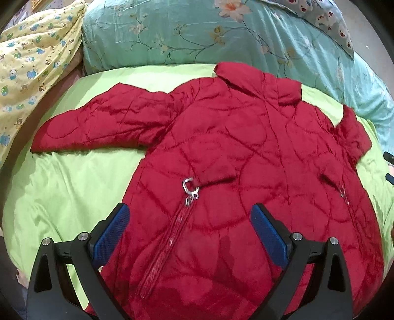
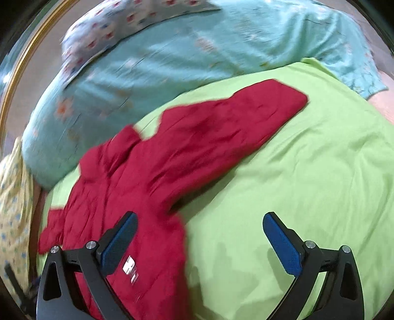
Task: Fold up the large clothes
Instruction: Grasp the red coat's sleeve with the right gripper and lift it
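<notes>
A red quilted jacket [image 1: 234, 152] lies spread flat on a lime green bed sheet [image 1: 61, 197], collar at the far end, both sleeves stretched out. A silver zipper pull [image 1: 190, 188] sits on its front. My left gripper [image 1: 189, 214] is open and empty, hovering over the jacket's lower front. In the right wrist view the jacket [image 2: 152, 167] lies at the left with its right sleeve [image 2: 246, 110] reaching out over the sheet [image 2: 307, 172]. My right gripper [image 2: 199, 221] is open and empty above the jacket's right side edge.
A teal floral duvet [image 1: 197, 32] is piled along the far side of the bed, also in the right wrist view [image 2: 172, 54]. A yellow printed blanket [image 1: 29, 61] lies at the far left. A patterned pillow [image 1: 330, 17] lies on the duvet.
</notes>
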